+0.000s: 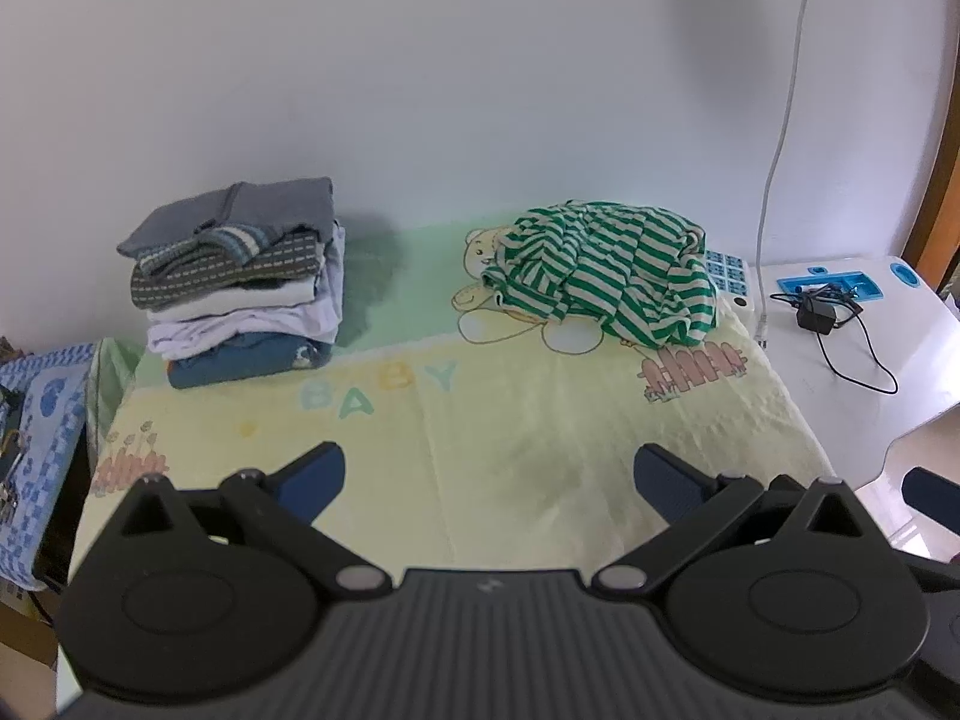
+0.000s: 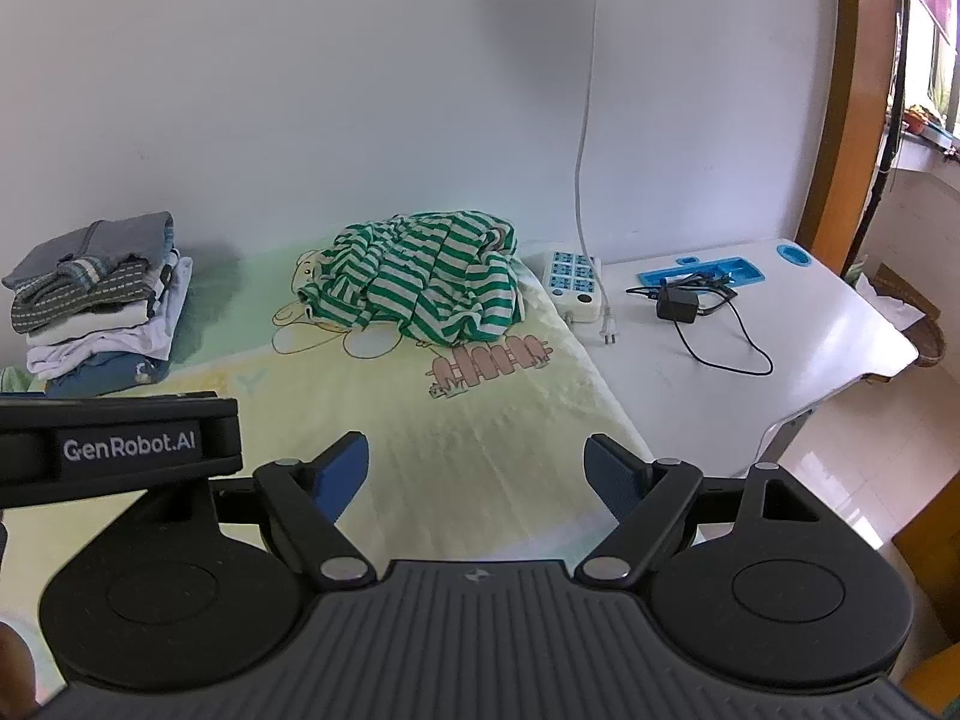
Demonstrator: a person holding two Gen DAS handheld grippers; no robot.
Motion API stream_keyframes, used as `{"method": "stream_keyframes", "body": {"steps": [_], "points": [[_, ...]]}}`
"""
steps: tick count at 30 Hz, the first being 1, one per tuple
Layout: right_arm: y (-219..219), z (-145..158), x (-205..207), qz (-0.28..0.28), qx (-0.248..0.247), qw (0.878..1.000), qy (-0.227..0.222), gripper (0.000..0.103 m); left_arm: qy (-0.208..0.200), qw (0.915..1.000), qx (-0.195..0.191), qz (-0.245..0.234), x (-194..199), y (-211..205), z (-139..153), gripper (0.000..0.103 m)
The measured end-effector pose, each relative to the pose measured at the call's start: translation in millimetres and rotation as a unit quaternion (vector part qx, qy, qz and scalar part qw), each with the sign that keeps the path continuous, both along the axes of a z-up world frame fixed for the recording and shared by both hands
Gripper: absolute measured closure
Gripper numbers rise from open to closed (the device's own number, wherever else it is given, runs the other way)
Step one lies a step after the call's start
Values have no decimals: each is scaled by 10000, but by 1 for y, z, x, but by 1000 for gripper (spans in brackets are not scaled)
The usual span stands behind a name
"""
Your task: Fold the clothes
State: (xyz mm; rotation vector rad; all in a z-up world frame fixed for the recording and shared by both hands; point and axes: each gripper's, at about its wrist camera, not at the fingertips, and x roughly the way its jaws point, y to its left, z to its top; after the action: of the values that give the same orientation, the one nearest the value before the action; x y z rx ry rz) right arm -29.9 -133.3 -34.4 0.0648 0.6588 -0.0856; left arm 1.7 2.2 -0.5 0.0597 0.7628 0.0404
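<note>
A crumpled green-and-white striped garment point(image 1: 606, 267) point(image 2: 426, 273) lies in a heap at the far side of the yellow baby blanket point(image 1: 510, 420) point(image 2: 480, 408), against the wall. A stack of folded clothes point(image 1: 240, 282) point(image 2: 99, 306) sits at the far left of the blanket. My left gripper point(image 1: 489, 480) hangs open over the near part of the blanket, nothing between its blue pads. My right gripper point(image 2: 477, 471) is open too, empty, well short of the striped garment. The left gripper's body point(image 2: 120, 450) shows at the left of the right wrist view.
To the right of the blanket, a white table point(image 2: 798, 324) holds a power strip point(image 2: 573, 282), a black adapter with its cord point(image 2: 681, 306) and a blue tray point(image 2: 702, 273). A white cable point(image 2: 585, 120) hangs down the wall. A blue patterned cloth point(image 1: 42, 420) lies left.
</note>
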Motion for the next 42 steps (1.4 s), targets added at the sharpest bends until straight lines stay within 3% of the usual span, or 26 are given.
{"method": "stream_keyframes", "body": {"steps": [6,42], "points": [[3,0,4,42,32,10000,6,21,73,9997,-225,62,6,8,-3,0],[17,-5,4,91,-32,9997,236,22,226,9996,-159,72,9,17,-14,0]]}}
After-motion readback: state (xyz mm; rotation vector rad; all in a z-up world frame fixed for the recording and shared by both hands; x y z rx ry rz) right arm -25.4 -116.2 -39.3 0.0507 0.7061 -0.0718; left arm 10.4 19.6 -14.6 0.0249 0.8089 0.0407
